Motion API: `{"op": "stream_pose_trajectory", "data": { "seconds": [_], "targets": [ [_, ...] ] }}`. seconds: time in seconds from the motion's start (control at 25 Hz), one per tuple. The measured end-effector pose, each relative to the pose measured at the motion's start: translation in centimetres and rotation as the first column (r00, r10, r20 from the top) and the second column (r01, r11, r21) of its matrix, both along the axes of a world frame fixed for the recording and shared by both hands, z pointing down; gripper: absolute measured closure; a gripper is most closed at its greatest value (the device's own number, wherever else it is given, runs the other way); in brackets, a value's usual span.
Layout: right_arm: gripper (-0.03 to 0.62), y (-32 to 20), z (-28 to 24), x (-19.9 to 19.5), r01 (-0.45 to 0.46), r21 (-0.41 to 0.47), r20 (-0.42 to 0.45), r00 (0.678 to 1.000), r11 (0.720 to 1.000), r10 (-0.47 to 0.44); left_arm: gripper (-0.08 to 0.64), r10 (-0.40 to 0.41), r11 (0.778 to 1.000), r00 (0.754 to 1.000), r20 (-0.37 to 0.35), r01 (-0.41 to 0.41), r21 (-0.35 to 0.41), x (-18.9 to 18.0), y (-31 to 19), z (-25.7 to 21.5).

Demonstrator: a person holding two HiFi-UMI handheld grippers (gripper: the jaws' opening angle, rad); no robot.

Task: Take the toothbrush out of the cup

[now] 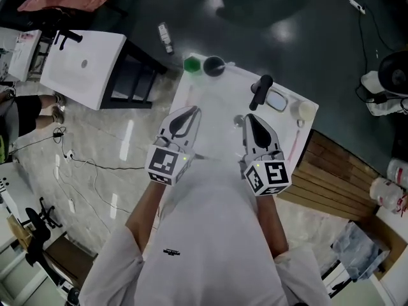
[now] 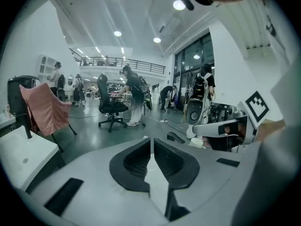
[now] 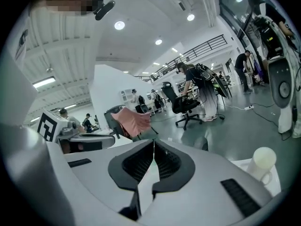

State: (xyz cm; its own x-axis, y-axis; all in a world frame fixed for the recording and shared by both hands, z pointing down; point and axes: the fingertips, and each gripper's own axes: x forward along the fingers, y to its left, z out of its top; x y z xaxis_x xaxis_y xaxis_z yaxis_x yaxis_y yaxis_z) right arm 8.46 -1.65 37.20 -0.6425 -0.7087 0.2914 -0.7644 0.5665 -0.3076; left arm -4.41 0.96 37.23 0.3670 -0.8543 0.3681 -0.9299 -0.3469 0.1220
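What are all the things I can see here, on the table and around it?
table: 1, white, centre
green cup: 1, green, table's far corner
dark cup: 1, black, beside the green cup
black handle: 1, black, table's far right part
white cup: 1, white, table's right corner
toothbrush: 1, pink, apparently lying along the table's right edge
side table: 1, white top, black legs, left
bottle: 1, pale, on the floor beyond
slats: several, wooden, right
left gripper: 1, grey and black, shut, empty
right gripper: 1, grey and black, shut, empty
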Motion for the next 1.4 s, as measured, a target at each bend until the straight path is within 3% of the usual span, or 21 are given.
{"op": "stream_pose_trajectory", "data": {
  "seconds": [0.28,0.4,0.6,1.0,1.16,1.4],
  "targets": [
    [0.588,-2.6,0.2,-0.7,-0.027,0.009,-0.025,0.999,1.000,0.028,0.555,0.083,0.996,0.996,0.017,-0.083,-0.022,0.5,-5.0,1.0],
    [0.588,-3.5,0.4,-1.0,-0.037,0.008,-0.035,0.999,0.999,0.037,0.505,0.116,0.992,0.993,0.017,-0.116,-0.046,0.8,-7.3,1.8],
    [0.588,-5.4,1.6,-1.2,-0.068,-0.010,-0.042,0.997,0.998,0.068,0.500,0.169,0.982,0.985,0.044,-0.165,-0.087,1.3,-10.7,3.6],
    [0.588,-7.6,3.2,-0.5,-0.123,-0.013,-0.051,0.991,0.992,0.122,0.479,0.292,0.944,0.946,0.138,-0.262,-0.200,2.9,-14.2,8.7],
    [0.588,-7.9,4.0,-0.3,-0.134,-0.031,-0.053,0.990,0.990,0.132,0.474,0.346,0.921,0.921,0.182,-0.295,-0.256,3.4,-14.7,10.8],
    [0.588,-8.0,4.4,-0.1,-0.143,-0.041,-0.050,0.989,0.989,0.141,0.474,0.371,0.911,0.900,0.228,-0.305,-0.277,3.9,-15.9,12.1]
  ]
}}
